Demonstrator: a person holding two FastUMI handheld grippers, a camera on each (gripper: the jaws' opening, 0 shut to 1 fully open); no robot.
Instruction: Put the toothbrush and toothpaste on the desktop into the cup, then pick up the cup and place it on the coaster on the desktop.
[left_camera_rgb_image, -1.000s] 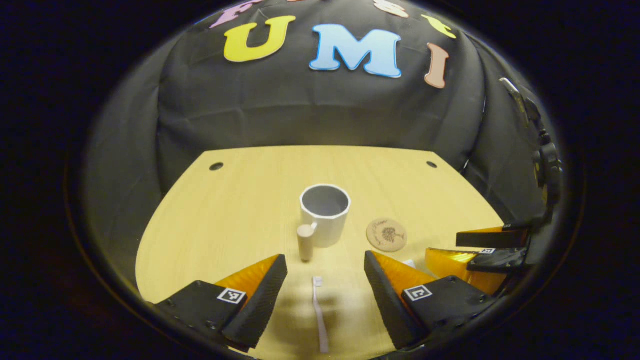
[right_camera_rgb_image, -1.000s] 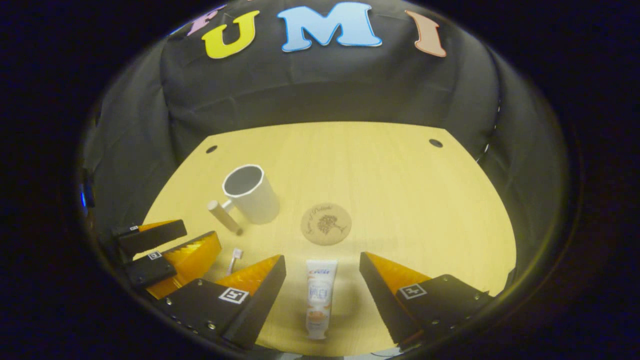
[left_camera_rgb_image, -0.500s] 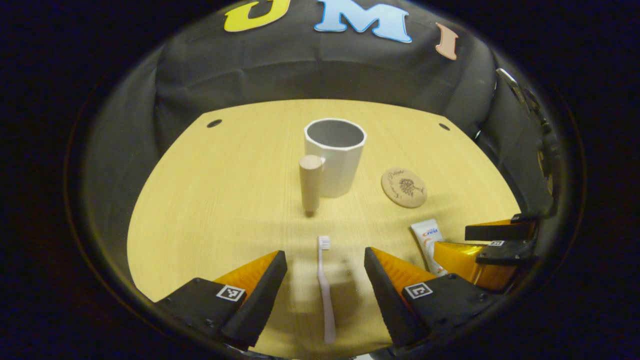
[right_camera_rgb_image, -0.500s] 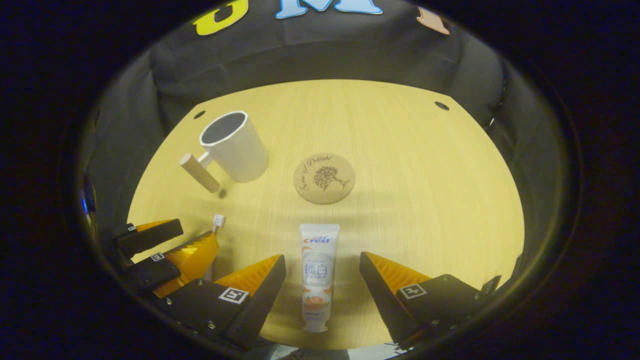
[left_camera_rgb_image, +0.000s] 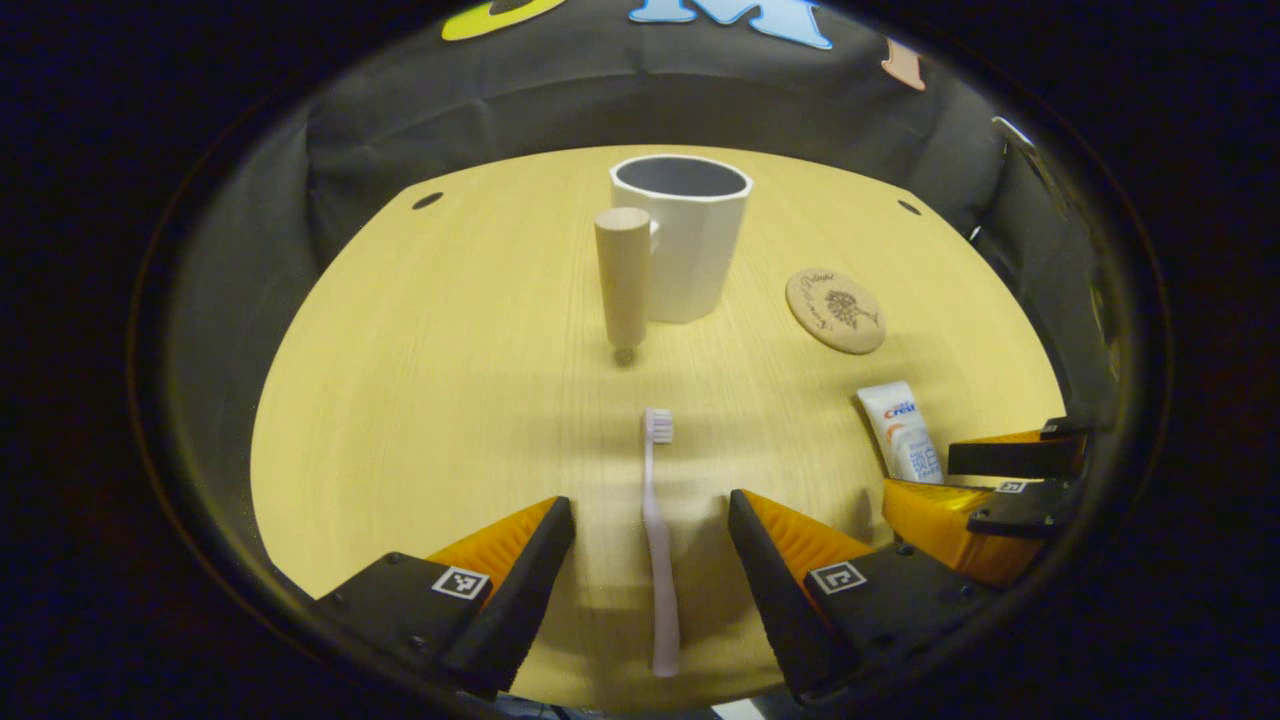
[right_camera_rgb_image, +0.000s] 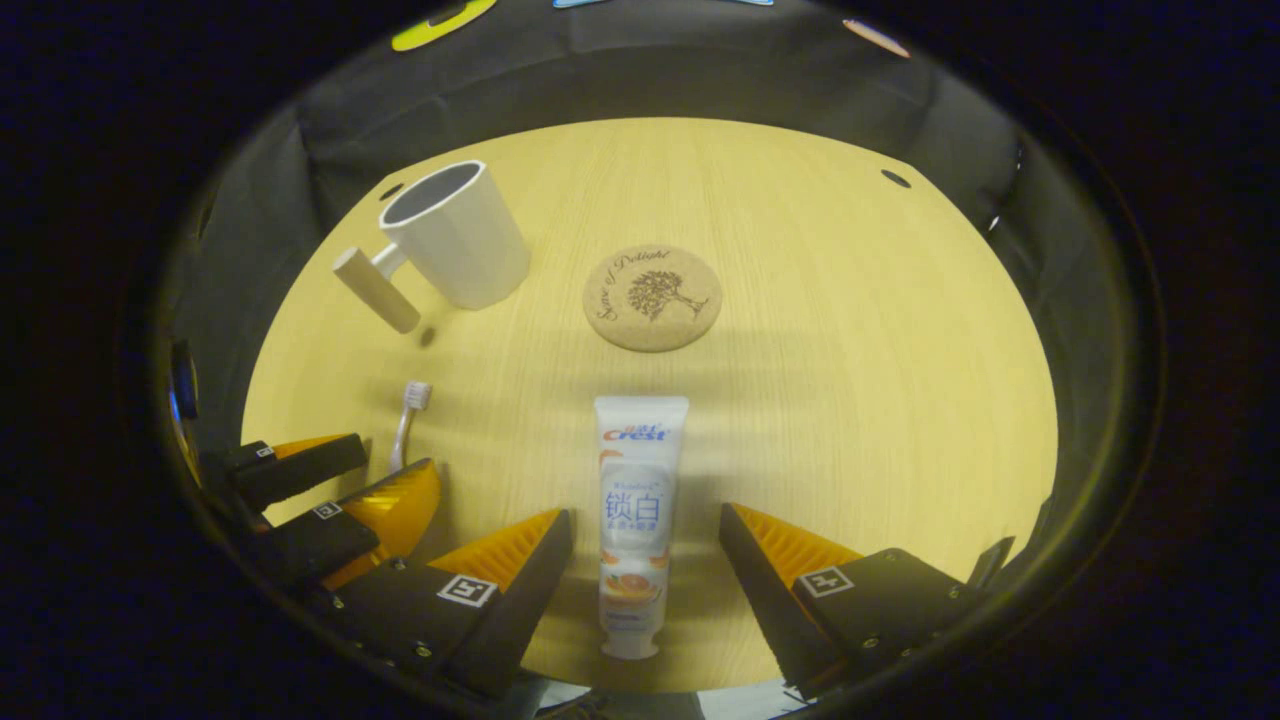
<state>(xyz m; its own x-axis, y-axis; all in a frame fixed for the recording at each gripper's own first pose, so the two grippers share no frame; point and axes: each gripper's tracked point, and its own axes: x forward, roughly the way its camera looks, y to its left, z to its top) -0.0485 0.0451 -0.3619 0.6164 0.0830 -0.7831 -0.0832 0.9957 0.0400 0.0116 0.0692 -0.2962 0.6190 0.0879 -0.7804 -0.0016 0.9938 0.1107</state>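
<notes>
- Right now your left gripper (left_camera_rgb_image: 650, 520) has its jaws spread wide, and the toothbrush (left_camera_rgb_image: 657, 540) lies flat on the desktop (left_camera_rgb_image: 420, 380) between the two fingers, with a gap to each, so nothing is grasped.
- Its bristle head points away from you toward the cup (left_camera_rgb_image: 685, 240), and its handle runs back between your fingers toward the near edge of the desktop.
- Your right gripper (right_camera_rgb_image: 645, 530) is likewise released, and the toothpaste (right_camera_rgb_image: 636, 520) lies flat between its fingers without either one pressing on it.
- That tube has its flat crimped end toward the coaster (right_camera_rgb_image: 652, 297) and its cap end toward you.
- From the left gripper view you can see the cup standing upright and open, well beyond the toothbrush, with its pale wooden cylinder handle (left_camera_rgb_image: 623, 275) on the side facing you.
- The coaster sits on the desktop to the right of the cup, apart from it; in the right gripper view it lies straight ahead beyond the toothpaste.
- Your right gripper appears at the right edge of the left gripper view, just beside the toothpaste.
- Your left gripper shows at the lower left of the right gripper view, with the toothbrush head poking out beyond it.
</notes>
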